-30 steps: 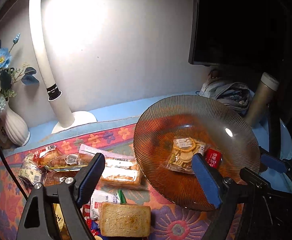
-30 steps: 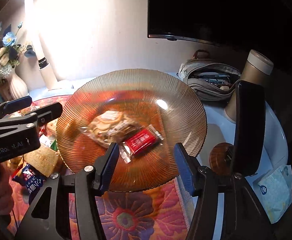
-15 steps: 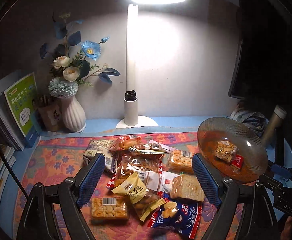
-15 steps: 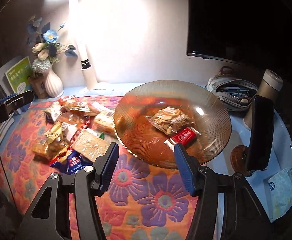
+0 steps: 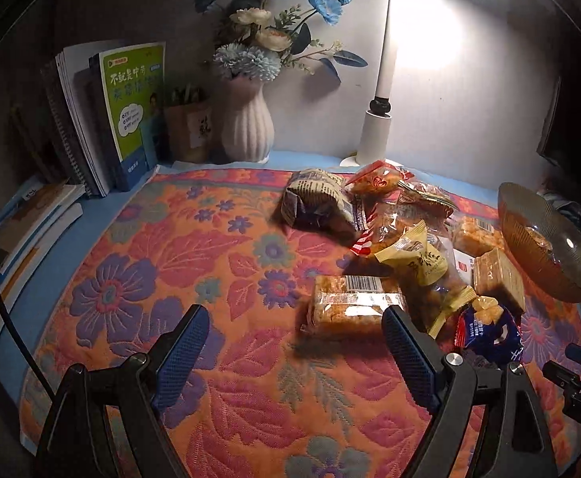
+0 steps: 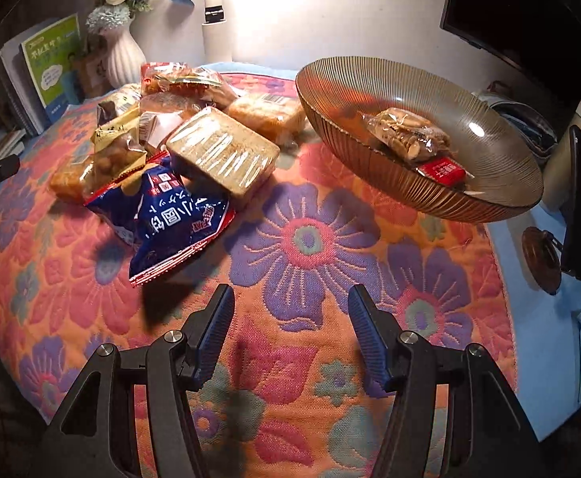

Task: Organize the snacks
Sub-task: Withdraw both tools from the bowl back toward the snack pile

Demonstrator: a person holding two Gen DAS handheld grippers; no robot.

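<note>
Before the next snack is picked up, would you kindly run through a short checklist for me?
1. Left tool open and empty: ok.
2. Right tool open and empty: ok.
3. Ribbed glass bowl has room; it holds only a biscuit pack and a red packet: ok.
4. Nearest snack to the right tool, the blue bag, lies unobstructed atop the pile's edge: ok.
5. Barcoded cake pack aligned between the left fingers: not ok, it sits right of centre.

Lit desk lamp (image 5: 382,91) against pale wall (image 5: 469,119).
</note>
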